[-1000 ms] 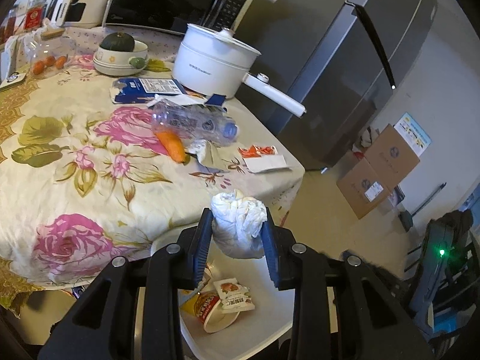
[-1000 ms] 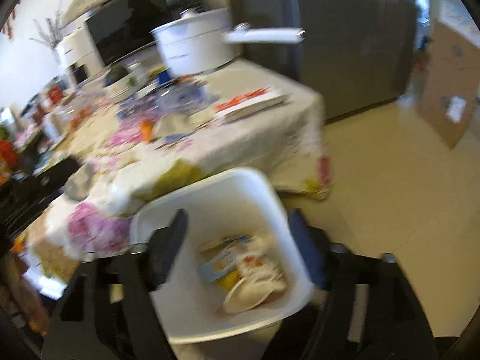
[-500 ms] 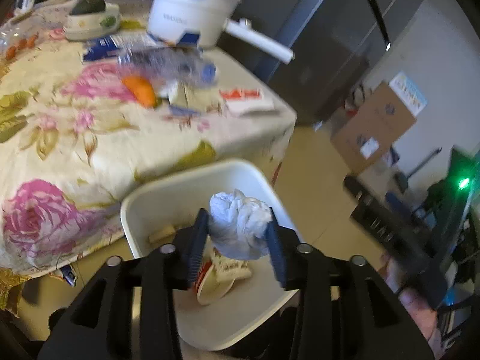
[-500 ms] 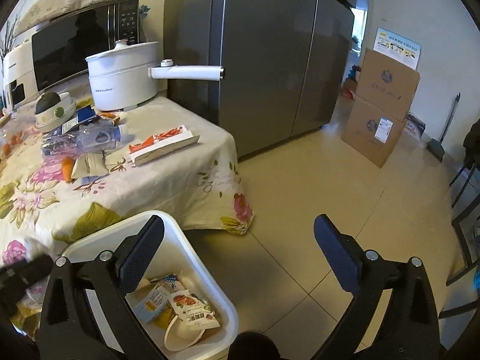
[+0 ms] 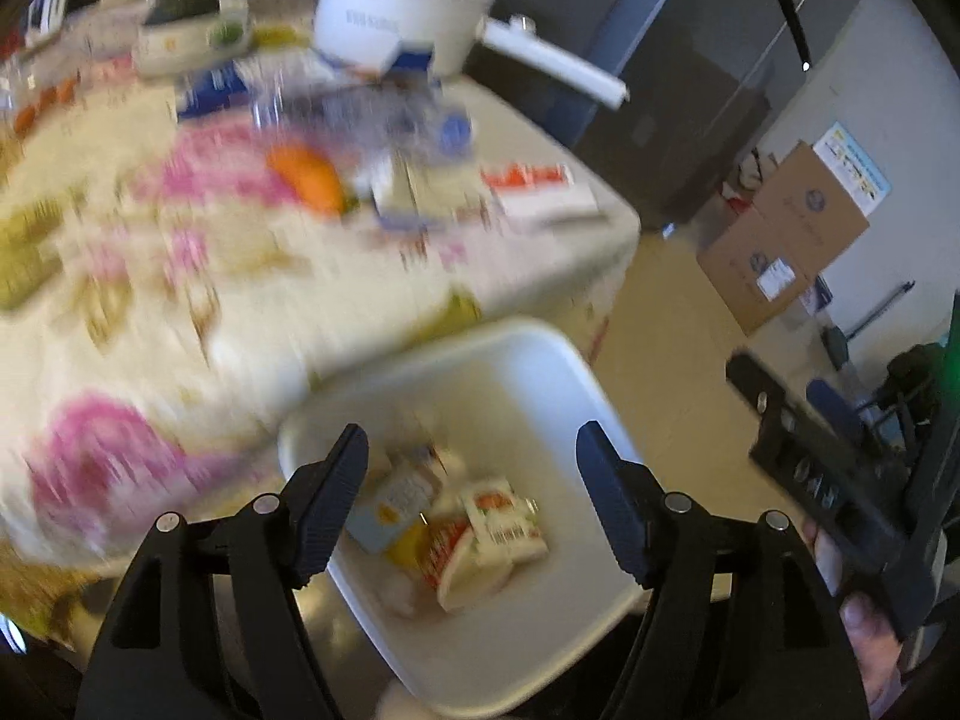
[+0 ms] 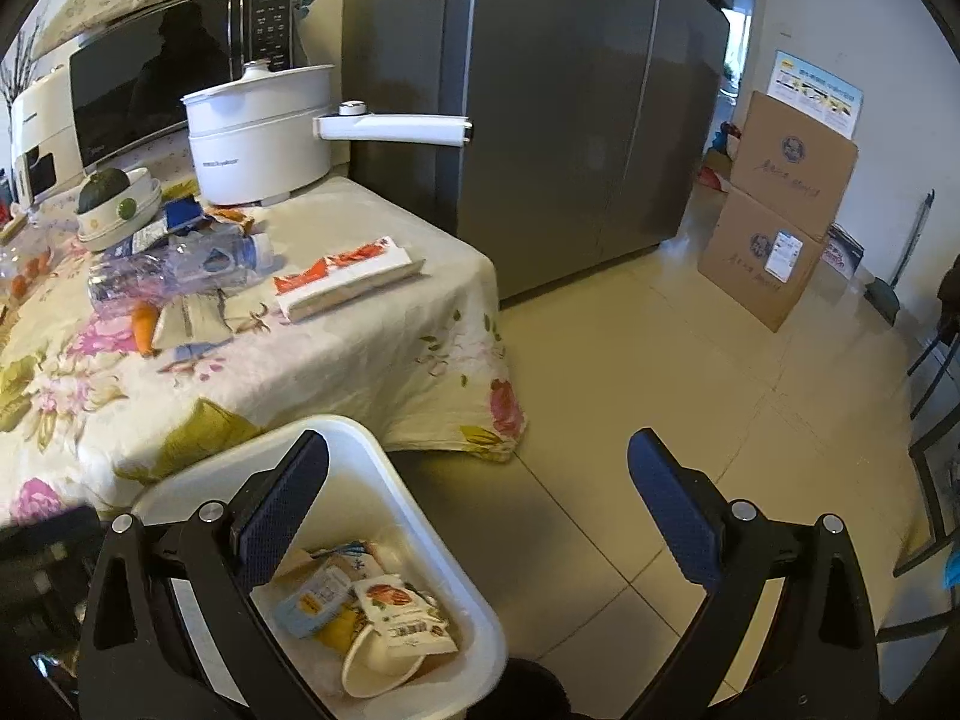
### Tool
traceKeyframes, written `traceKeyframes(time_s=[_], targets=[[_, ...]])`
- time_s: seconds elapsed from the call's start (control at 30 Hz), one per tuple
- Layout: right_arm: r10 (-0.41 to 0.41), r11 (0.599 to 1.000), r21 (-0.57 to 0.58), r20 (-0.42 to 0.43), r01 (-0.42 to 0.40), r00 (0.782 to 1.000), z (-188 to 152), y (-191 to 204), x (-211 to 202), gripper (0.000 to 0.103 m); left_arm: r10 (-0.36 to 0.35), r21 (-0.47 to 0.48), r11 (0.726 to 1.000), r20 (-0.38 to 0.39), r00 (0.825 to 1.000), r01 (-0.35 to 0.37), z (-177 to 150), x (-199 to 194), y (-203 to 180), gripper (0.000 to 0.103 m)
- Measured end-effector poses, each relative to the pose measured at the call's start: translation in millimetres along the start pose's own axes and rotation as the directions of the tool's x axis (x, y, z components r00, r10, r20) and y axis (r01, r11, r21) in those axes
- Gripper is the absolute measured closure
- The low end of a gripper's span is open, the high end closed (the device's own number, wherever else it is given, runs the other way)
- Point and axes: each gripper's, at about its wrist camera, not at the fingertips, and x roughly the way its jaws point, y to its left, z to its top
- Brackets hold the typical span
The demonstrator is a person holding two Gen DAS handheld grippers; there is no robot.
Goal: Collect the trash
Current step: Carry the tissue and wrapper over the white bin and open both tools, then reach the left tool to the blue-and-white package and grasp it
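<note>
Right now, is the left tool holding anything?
No, the left tool is open over the bin with nothing between its jaws.

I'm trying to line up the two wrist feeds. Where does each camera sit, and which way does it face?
Left wrist: on the left gripper, angled down into the white bin; its open fingers, just widened with nothing between, and the person's other hand show.
Right wrist: on the right gripper, angled down over the floor towards the fridge; its open fingers show.
Shared: bin, floral table, white pot, cardboard boxes.
</note>
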Motion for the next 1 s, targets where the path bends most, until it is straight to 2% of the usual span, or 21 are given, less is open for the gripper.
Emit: traceKeyframes(time_s=[0.2,0.3,0.37,0.53,0.63,0.73,1.0], targets=[[0.029,1.000,0.009,0.035,-0.029,0.999,42.0,10.5,-2.2,0.007,0.060,0.060,0.996,0.130,0.990,-0.068,56.1,-16.2,-0.4,0.032],[0.035,0.999,0.000,0.055,-0.035,0.998,64.2,19.1,2.2,0.007,0.107,0.130,0.982,0.198,0.974,-0.135,87.2,-17.9,-6.0,0.032],[0.029,1.000,0.000,0.074,-0.030,0.997,78.7,25.2,8.1,0.007,0.121,0.162,0.974,0.209,0.970,-0.157,104.9,-12.6,-9.3,0.032],[0.036,0.998,0.041,0.073,-0.039,0.997,101.3,32.8,31.8,0.007,0.172,0.205,0.957,0.179,0.969,-0.207,142.0,13.3,-5.2,0.032],[0.026,0.998,0.061,0.064,-0.029,0.998,100.3,32.9,46.9,0.007,0.226,0.253,0.932,0.149,0.963,-0.258,159.2,34.4,-1.7,0.032],[0.030,0.997,0.074,0.010,-0.031,0.999,99.3,33.1,63.1,0.007,0.267,0.301,0.908,0.115,0.957,-0.290,169.4,52.7,0.2,0.032],[0.035,0.996,0.087,0.023,-0.037,0.999,108.3,33.3,66.9,0.007,0.358,0.378,0.853,0.079,0.930,-0.361,183.0,84.6,-1.5,0.033]])
